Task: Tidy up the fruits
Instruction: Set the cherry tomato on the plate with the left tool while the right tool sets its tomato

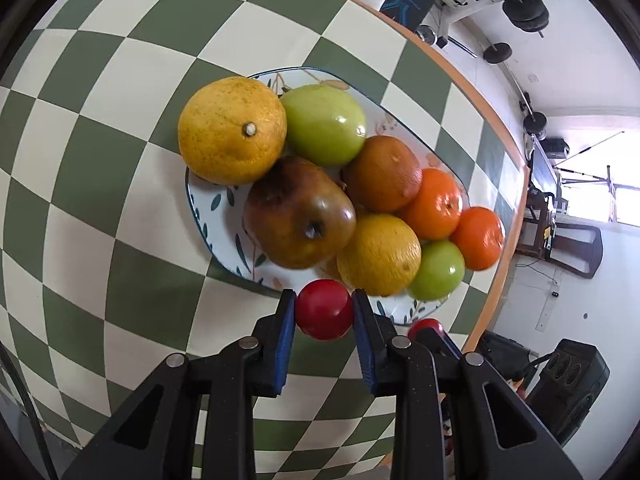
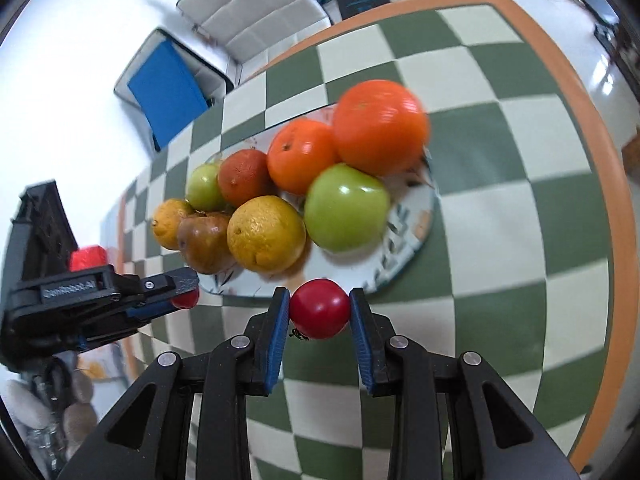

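Note:
A patterned plate on the checkered table holds several fruits: yellow oranges, green apples, a brown pear and orange tangerines. My left gripper is shut on a small red fruit just above the plate's near rim. My right gripper is shut on a second small red fruit near the plate's other side. The left gripper also shows in the right wrist view, with its red fruit partly hidden. The right gripper's red fruit peeks into the left wrist view.
The table's orange edge runs close behind the plate. A blue-topped case and a white padded seat stand on the floor beyond the table. Dark equipment sits on the floor by the table's edge.

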### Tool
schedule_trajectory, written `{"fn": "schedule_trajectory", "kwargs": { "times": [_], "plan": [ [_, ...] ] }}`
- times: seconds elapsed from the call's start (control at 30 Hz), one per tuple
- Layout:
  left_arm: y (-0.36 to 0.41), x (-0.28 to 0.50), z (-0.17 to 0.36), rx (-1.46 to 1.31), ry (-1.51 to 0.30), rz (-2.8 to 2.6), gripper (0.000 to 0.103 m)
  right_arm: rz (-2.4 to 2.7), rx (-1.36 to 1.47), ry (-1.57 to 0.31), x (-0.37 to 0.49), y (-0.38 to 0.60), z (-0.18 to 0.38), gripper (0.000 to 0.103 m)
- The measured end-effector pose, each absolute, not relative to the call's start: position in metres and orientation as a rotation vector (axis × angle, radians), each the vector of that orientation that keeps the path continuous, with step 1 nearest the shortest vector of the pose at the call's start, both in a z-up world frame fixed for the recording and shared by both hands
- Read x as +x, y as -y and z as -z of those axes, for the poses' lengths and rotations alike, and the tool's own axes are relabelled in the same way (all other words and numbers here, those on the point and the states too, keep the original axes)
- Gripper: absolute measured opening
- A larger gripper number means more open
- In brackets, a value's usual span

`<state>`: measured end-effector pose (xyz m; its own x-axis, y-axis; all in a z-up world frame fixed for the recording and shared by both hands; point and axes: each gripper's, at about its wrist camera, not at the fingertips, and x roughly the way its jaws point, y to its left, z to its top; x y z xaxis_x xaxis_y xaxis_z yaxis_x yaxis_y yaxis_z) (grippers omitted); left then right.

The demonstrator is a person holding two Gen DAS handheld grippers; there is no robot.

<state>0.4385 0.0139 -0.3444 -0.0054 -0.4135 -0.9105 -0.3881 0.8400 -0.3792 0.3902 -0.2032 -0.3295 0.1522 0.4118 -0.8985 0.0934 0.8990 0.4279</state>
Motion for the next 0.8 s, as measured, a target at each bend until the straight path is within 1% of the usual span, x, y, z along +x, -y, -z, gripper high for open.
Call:
{"fn": "schedule_trajectory", "kwargs": {
  "times": [0.2,0.43,0.47,0.5,0.6,0.63,0.67,0.7,0.73,0.77,0.8],
  "plan": [
    [-0.012,0.443,0.356,-0.646,-1.649,0.019,0.026,-0.239,0.332,-1.451,0.403,0.187,0.350,0.033],
    [-0.014,0.443,0.360,-0.657,-1.665,0.003,0.029,-0.230,0.392,-1.455,0.407,0.195,0.367,0.035],
    [-0.014,0.443,0.360,-0.652,-1.663,-0.003,0.030,-0.225,0.398,-1.450,0.405,0.198,0.366,0.039],
    [-0.014,0.443,0.359,-0.645,-1.664,-0.007,0.031,-0.221,0.402,-1.444,0.404,0.201,0.366,0.047],
    [-0.013,0.443,0.356,-0.594,-1.657,-0.022,0.033,-0.215,0.393,-1.432,0.399,0.209,0.359,0.057],
    [-0.012,0.442,0.353,-0.571,-1.652,-0.026,0.038,-0.212,0.383,-1.427,0.398,0.212,0.356,0.059],
    [-0.011,0.441,0.350,-0.539,-1.646,-0.030,0.047,-0.205,0.367,-1.422,0.396,0.213,0.351,0.063],
    [-0.009,0.439,0.347,-0.505,-1.641,-0.035,0.052,-0.201,0.350,-1.416,0.395,0.214,0.347,0.069],
    [-0.008,0.437,0.342,-0.454,-1.625,-0.040,0.058,-0.193,0.325,-1.406,0.393,0.216,0.342,0.073],
    [-0.006,0.435,0.339,-0.412,-1.612,-0.046,0.063,-0.181,0.303,-1.396,0.391,0.217,0.337,0.080],
    [-0.004,0.433,0.335,-0.361,-1.600,-0.056,0.067,-0.169,0.272,-1.383,0.388,0.219,0.332,0.085]
  ]
}}
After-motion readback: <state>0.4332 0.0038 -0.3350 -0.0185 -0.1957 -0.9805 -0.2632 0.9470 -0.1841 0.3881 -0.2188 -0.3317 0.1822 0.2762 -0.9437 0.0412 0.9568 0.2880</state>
